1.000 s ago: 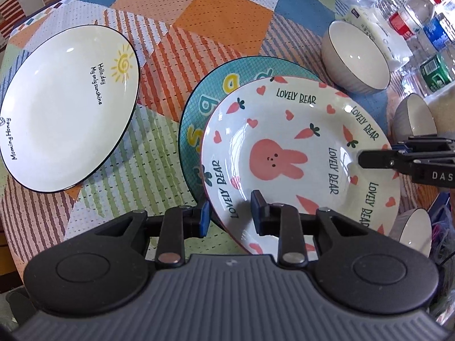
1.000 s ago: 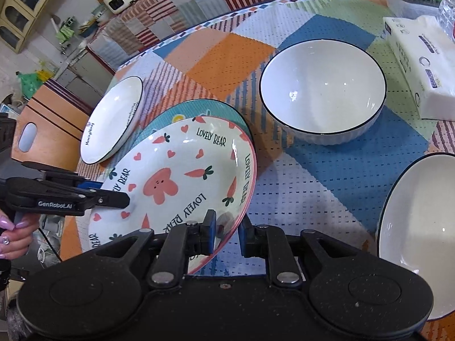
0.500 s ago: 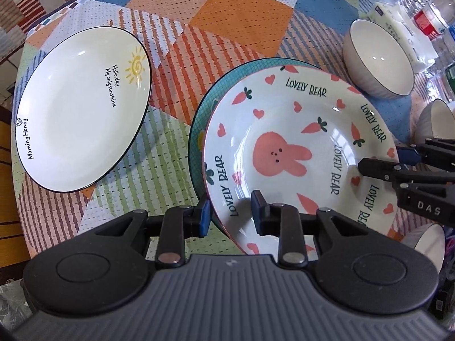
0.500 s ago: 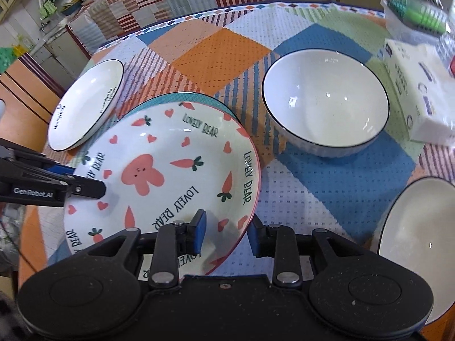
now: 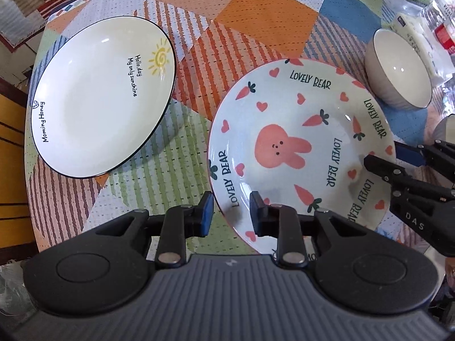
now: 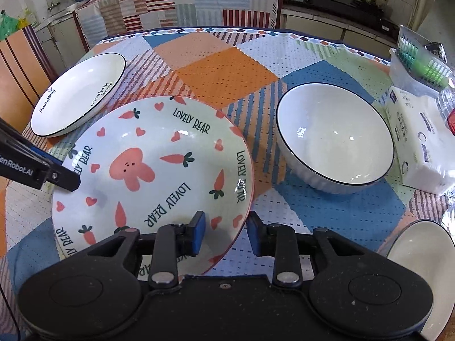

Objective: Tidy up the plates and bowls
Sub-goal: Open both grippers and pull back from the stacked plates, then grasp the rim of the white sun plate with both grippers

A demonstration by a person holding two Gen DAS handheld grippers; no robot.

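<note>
The pink rabbit "Lovely Bear" plate (image 5: 301,147) lies on the patchwork cloth, also in the right wrist view (image 6: 153,170); it hides the teal plate under it. My left gripper (image 5: 231,213) is open, its fingers either side of the plate's near rim. My right gripper (image 6: 224,234) is open, its fingers astride the opposite rim. A white "Morning Honey" sun plate (image 5: 102,96) lies to the left, also seen in the right wrist view (image 6: 79,93). A large white bowl (image 6: 335,139) stands to the right of the rabbit plate.
A smaller white bowl (image 6: 421,267) sits at the near right edge. A tissue pack (image 6: 421,139) and a clear basket (image 6: 421,65) stand at the far right. The table edge and a wooden chair (image 5: 11,147) lie left.
My right gripper opened and let go of the rabbit plate's rim. The plate settled squarely over the teal plate, which no longer shows. Both grippers drew back slightly.
</note>
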